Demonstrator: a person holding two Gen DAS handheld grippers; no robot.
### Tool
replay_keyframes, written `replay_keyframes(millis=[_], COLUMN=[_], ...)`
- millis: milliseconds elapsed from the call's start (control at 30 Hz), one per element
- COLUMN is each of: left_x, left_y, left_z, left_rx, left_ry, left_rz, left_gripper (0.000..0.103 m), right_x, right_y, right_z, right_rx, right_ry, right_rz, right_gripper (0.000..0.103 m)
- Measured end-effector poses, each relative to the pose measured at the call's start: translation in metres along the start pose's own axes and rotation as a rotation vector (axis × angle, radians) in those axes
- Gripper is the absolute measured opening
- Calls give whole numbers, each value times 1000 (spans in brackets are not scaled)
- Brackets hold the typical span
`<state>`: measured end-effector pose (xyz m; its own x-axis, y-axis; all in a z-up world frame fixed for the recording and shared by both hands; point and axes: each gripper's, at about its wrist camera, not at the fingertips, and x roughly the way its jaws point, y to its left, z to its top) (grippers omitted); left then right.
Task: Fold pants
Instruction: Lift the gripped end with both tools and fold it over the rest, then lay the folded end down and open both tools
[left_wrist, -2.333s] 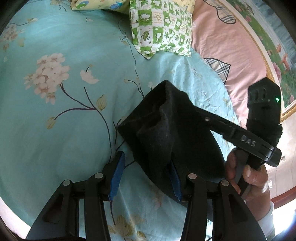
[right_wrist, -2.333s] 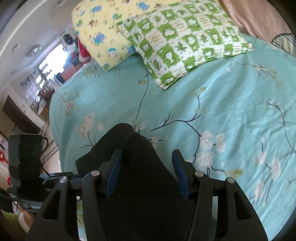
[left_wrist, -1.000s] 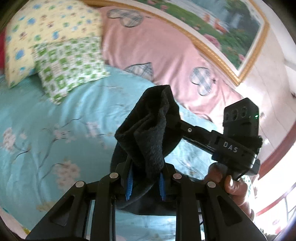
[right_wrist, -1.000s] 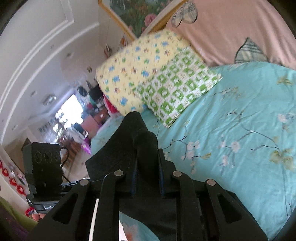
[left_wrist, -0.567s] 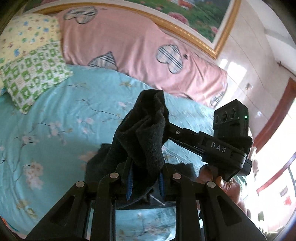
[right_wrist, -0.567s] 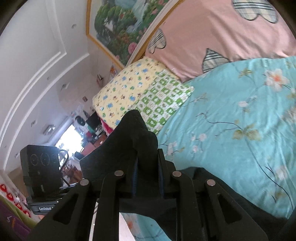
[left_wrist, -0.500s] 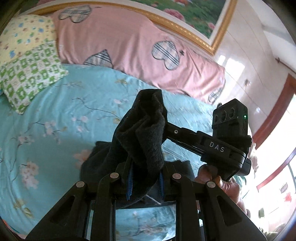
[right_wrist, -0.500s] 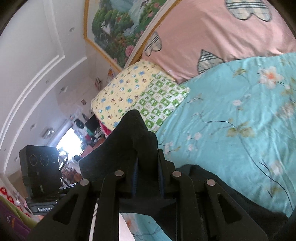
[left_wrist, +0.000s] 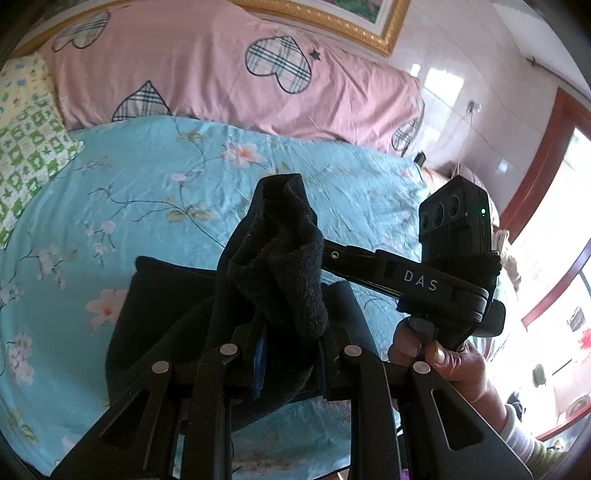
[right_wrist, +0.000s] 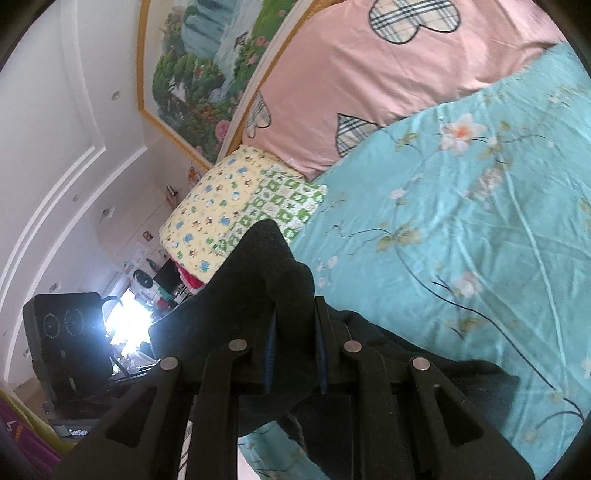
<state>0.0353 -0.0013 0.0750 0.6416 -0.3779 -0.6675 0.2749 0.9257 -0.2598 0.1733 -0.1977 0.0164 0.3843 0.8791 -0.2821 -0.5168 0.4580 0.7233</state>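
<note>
2 grippers, left gripper (left_wrist: 291, 347) and right gripper (right_wrist: 295, 347), clamp the black pants (left_wrist: 280, 258) mid-fold, so you'd next lay that edge flat on the bedsheet (left_wrist: 147, 177).

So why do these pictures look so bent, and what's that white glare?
Left wrist view: the fisheye lens bows the picture frame, and daylight by the red door frame washes out the right edge. Right wrist view: a bright window blows out white, and the black pants lose all detail.
</note>
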Motion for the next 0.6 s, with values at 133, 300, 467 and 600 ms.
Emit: replay_keyframes(millis=[133,300,467,600], left_x=[15,31,46,56], left_y=[-6,-16,-23,-28], left_z=[-4,-10,-12,-16], left_rx=[19,40,65,82], left_ry=[21,38,53,68], left_rz=[-4,-15,-18,-30], left_gripper=[21,21,23,30], right_x=[-6,-15,-22,-30], right_y=[-17,-30,-39,-41], right_z=[-5,-10,-13,-15], right_rx=[29,47,58,63], right_ry=[-3,1,19,23], right_rz=[-20,-47,-86,-171], right_gripper=[20,20,20,25])
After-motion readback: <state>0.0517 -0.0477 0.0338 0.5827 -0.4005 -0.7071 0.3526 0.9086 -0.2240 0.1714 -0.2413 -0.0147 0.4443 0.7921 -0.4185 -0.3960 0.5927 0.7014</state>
